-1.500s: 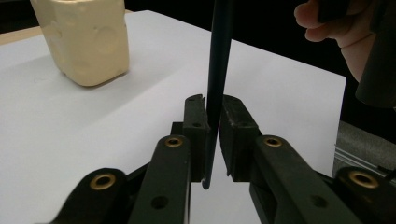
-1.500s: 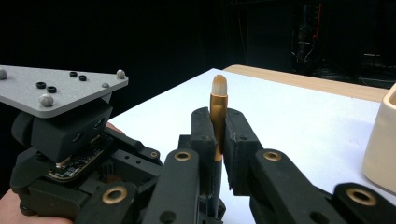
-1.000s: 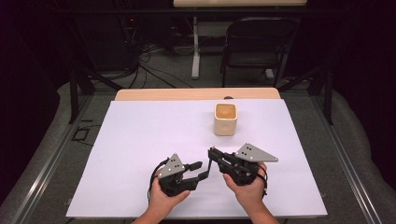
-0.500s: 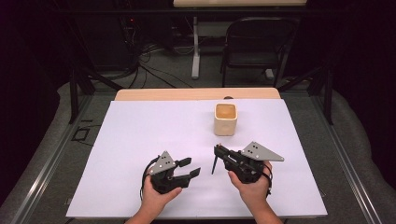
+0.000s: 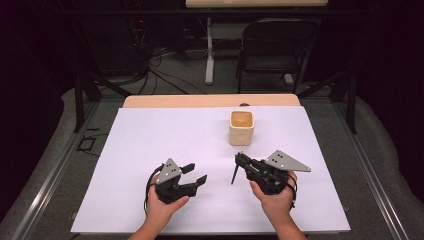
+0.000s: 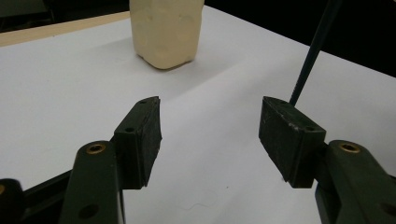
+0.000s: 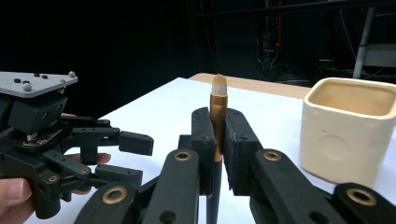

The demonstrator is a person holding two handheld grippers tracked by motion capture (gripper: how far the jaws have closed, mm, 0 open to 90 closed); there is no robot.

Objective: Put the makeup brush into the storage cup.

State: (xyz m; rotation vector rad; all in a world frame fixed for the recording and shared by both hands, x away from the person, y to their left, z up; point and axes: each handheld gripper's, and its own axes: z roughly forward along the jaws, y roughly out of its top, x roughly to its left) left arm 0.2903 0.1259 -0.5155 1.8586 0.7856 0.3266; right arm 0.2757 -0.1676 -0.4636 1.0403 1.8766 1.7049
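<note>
White tabletop, 2 hand-held tools near the front edge, well apart from each other. Left tool sits in the person's left hand, jaws spread wide w/ nothing between them; in the left gripper view its 2 black pads frame bare white surface.

Right tool is in the right hand, grey 3-cornered plate on top. Jaws are clamped on a thin brush: in the right gripper view a copper-coloured ferrule and pale rounded tip stick up above the pads, dark handle runs down below them. In the high view the dark handle slants down from the jaws toward the tabletop; can't tell if its end touches. Same handle shows as a dark stick at upper right of the left gripper view.

Cream square cup stands upright, open top, behind the right tool and apart from both. Chair and cables on the floor beyond the tabletop.
</note>
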